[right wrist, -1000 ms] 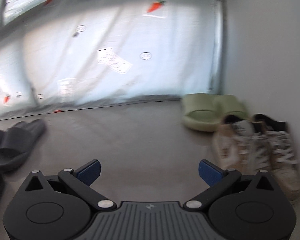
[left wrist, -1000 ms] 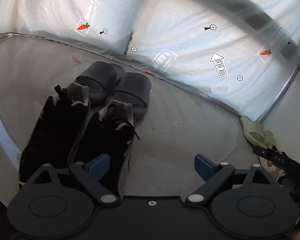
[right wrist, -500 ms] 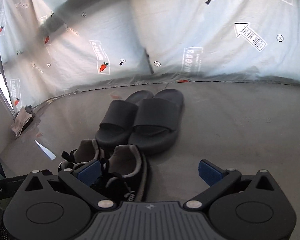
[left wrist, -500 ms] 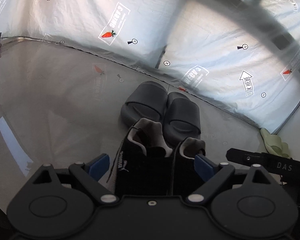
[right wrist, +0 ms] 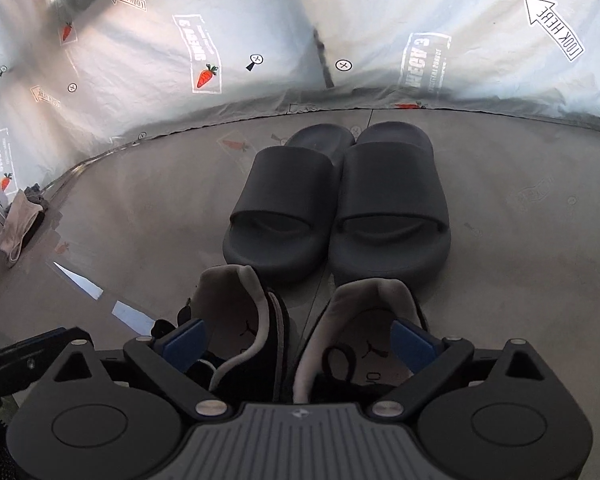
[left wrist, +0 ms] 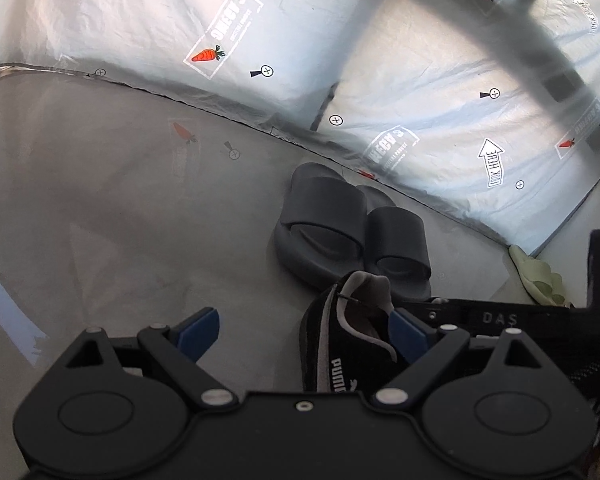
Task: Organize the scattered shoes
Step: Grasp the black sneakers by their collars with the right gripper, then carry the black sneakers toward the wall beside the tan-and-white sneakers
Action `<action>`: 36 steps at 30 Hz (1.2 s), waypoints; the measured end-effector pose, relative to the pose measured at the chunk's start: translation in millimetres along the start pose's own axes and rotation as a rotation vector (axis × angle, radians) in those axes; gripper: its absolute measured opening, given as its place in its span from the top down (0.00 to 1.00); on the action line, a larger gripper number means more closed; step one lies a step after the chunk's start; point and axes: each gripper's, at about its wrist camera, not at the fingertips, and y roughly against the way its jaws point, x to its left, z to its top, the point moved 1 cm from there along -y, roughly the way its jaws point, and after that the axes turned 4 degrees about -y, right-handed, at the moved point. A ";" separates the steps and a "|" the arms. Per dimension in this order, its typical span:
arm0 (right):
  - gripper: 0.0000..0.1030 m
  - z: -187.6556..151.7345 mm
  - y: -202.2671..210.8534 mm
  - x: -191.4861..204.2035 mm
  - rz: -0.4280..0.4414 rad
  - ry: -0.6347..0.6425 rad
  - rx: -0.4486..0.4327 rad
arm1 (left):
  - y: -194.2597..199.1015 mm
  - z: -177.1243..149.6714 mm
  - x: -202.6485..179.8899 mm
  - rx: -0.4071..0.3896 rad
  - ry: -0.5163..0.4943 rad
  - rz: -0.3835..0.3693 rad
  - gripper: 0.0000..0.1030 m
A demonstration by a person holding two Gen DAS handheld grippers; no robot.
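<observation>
- Right wrist view puts the black sneakers directly under your right gripper, heels toward the dark grey slides that sit paired on the floor near the printed plastic sheet.
- A second ago that camera faced the green slides and the white sneakers by the wall; you have swung it across to the black pair.
- Your right fingers are spread wide and have just been closing a little; both collars lie between them, with no pad pressing that you can see.
- Left wrist view shows your left gripper spread too, one black sneaker by its right finger, contact unclear.
- Half a second ago both sneakers sat between those fingers; now the left gripper sits further left.
- That suggests a pickup of the black pair is next.
</observation>
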 end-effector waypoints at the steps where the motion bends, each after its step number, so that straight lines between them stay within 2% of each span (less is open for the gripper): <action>1: 0.06 2.3 -6.0 1.6 -0.009 0.002 0.013 | 0.2 0.8 3.5 -0.001 0.000 -0.003 0.10; 5: 0.08 12.4 -25.3 7.4 -0.051 0.018 0.050 | 1.3 2.8 16.3 -0.008 0.011 -0.002 0.10; 10: 0.08 17.3 -51.7 17.4 -0.155 0.047 0.133 | 1.3 8.5 37.1 -0.019 0.058 0.020 0.10; 13: 0.10 21.2 -59.6 18.1 -0.181 0.043 0.172 | -0.9 11.2 44.5 -0.017 0.074 0.023 0.10; 16: 0.12 29.2 -69.4 13.4 -0.183 -0.014 0.233 | -4.3 13.0 48.0 -0.010 0.077 0.015 0.10; 18: 0.12 34.2 -74.8 11.9 -0.182 -0.054 0.265 | -3.4 14.5 48.5 -0.032 0.083 0.012 0.10; 20: 0.12 34.2 -77.6 14.9 -0.189 -0.028 0.271 | -0.5 17.3 49.8 -0.056 0.096 -0.008 0.10; 22: 0.24 29.3 -74.3 19.6 -0.213 0.008 0.230 | 2.7 20.6 50.5 -0.076 0.104 -0.016 0.10; 24: 0.48 21.2 -65.6 20.2 -0.221 0.009 0.153 | 5.3 21.4 50.7 -0.081 0.097 -0.018 0.11; 25: 0.54 16.4 -61.1 19.4 -0.220 0.011 0.117 | 7.0 20.5 51.0 -0.081 0.095 -0.017 0.10; 26: 0.66 12.8 -57.5 17.3 -0.213 -0.004 0.092 | 8.6 19.3 51.4 -0.081 0.095 -0.016 0.10; 30: 0.69 0.7 -45.0 10.8 -0.173 -0.054 0.001 | 18.4 17.2 52.0 -0.095 0.085 -0.006 0.10; 36: 0.69 -23.1 -7.1 15.4 -0.113 -0.038 -0.205 | 32.8 14.9 53.1 -0.127 0.088 0.013 0.10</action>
